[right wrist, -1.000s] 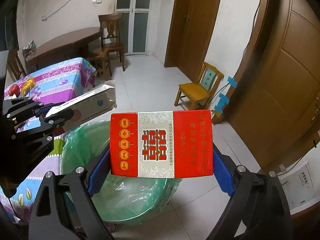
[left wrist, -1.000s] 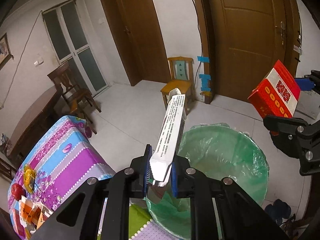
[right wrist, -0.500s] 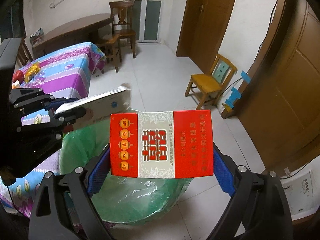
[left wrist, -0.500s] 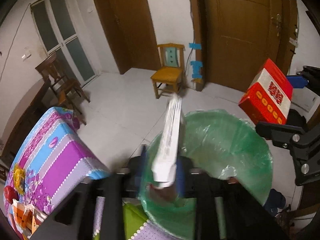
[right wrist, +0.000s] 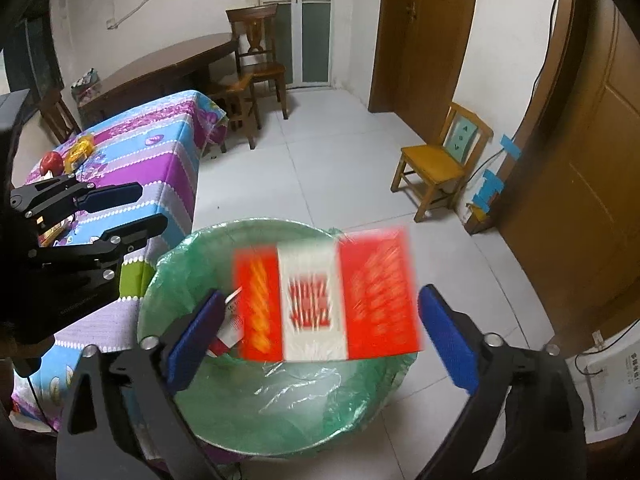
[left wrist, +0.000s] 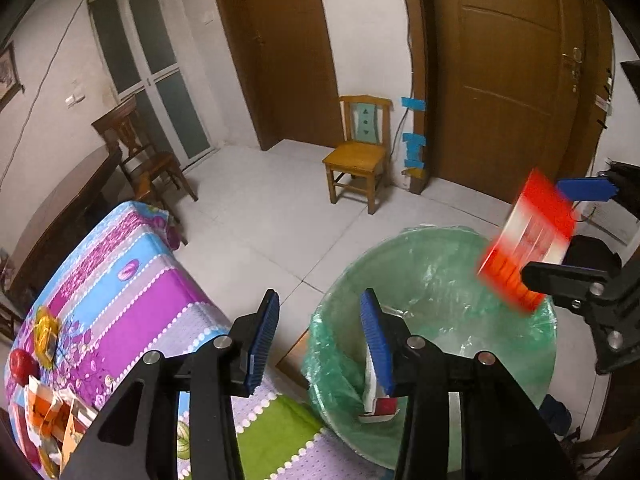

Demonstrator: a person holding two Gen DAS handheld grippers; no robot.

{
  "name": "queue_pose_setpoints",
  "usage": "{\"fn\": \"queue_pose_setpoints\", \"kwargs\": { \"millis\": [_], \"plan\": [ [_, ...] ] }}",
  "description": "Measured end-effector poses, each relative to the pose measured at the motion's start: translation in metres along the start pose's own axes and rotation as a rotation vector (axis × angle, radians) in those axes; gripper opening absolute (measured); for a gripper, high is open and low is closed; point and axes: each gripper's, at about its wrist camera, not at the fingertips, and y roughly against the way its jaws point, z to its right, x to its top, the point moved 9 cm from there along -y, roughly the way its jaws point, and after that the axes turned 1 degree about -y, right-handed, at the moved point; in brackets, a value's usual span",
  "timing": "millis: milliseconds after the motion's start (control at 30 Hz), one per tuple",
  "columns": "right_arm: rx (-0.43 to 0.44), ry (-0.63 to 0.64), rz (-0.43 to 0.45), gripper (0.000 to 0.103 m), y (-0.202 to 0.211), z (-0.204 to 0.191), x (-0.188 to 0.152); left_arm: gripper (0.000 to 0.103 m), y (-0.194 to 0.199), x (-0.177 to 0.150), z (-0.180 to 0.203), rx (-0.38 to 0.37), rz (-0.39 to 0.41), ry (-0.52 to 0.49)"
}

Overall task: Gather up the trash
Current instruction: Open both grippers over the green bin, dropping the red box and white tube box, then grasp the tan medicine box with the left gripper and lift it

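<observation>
- So the right gripper jaws have just been spreading, and the red carton is dropping free above the green-lined bin.
- The left gripper jaws have been opening too, nothing between them; the white box is lying inside the bin.
- Drop step is probably wrapping up; next is likely heading to the desk for more trash.

Red box motion-blurred, print unreadable
</observation>
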Motion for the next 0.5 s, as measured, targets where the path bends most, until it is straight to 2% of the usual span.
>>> {"fn": "queue_pose_setpoints", "kwargs": {
  "millis": [300,400,500],
  "plan": [
    [-0.03,-0.02,0.039,0.096,0.007,0.003,0.001,0.045,0.006,-0.007,-0.001,0.011,0.006,-0.002],
    [-0.074,-0.019,0.097,0.096,0.019,0.001,-0.002,0.045,0.014,-0.013,-0.005,0.028,0.022,0.009],
    [-0.116,-0.008,0.195,0.095,0.039,-0.009,-0.005,0.047,0.026,-0.025,-0.017,0.069,0.052,0.039]
  ]
}}
